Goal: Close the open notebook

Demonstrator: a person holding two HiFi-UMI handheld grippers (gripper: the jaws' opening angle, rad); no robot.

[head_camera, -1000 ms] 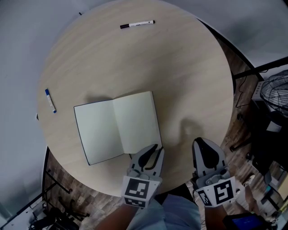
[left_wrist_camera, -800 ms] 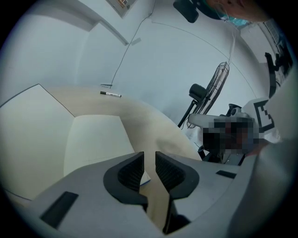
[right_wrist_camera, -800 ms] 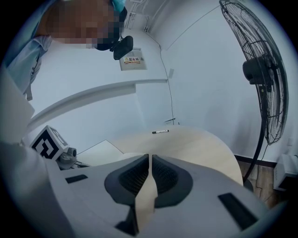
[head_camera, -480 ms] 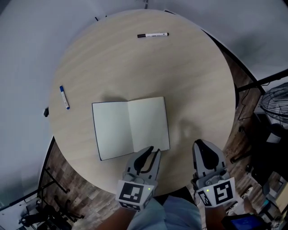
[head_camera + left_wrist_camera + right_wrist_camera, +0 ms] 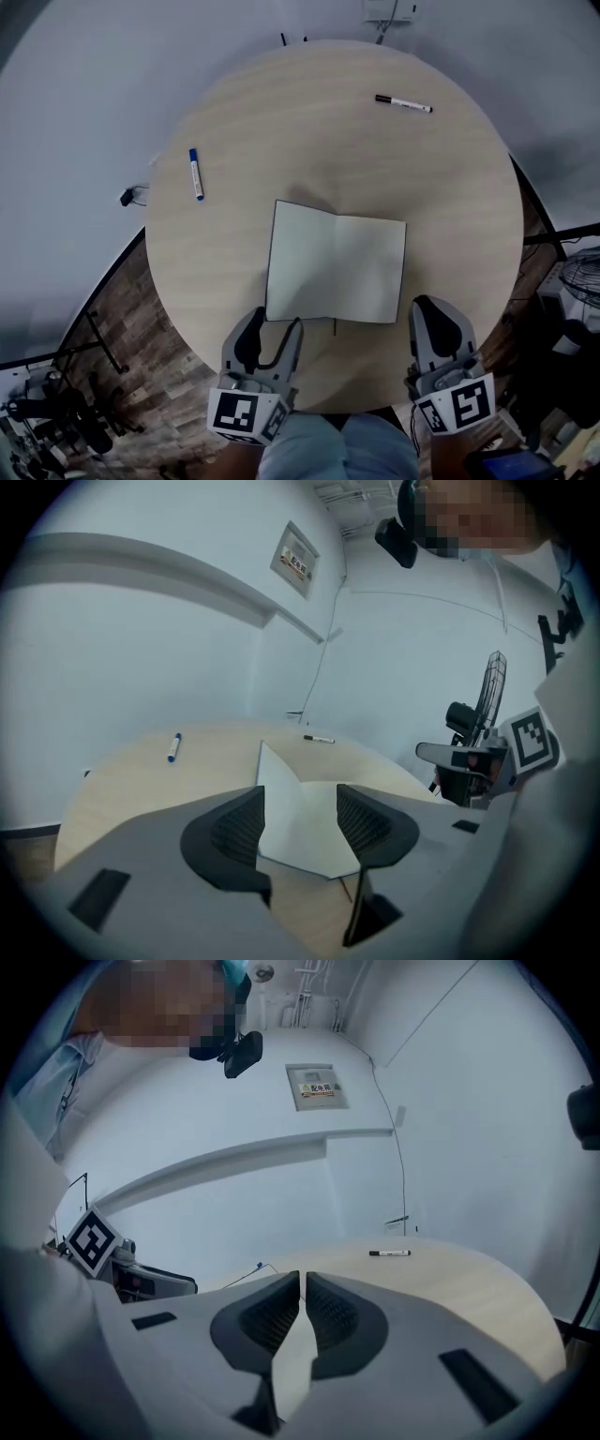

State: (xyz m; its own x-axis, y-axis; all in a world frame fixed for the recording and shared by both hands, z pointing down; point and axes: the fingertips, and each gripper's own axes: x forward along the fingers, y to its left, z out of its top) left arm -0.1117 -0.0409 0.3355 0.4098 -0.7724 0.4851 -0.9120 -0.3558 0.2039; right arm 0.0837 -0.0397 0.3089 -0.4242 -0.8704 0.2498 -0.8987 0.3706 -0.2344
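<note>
White notebook [image 5: 336, 272] lies open, pages blank; left gripper [image 5: 271, 330] opening, empty; right gripper [image 5: 433, 314] clenched, empty; wall sign [image 5: 317, 1085] illegible.

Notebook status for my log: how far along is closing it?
Done: nothing yet; the notebook lies open on the table. In hand: the left hand-held gripper, jaws opening with nothing gripped, sits by its near edge; the right hand-held gripper is shut and empty. Left: folding one cover over.
</note>
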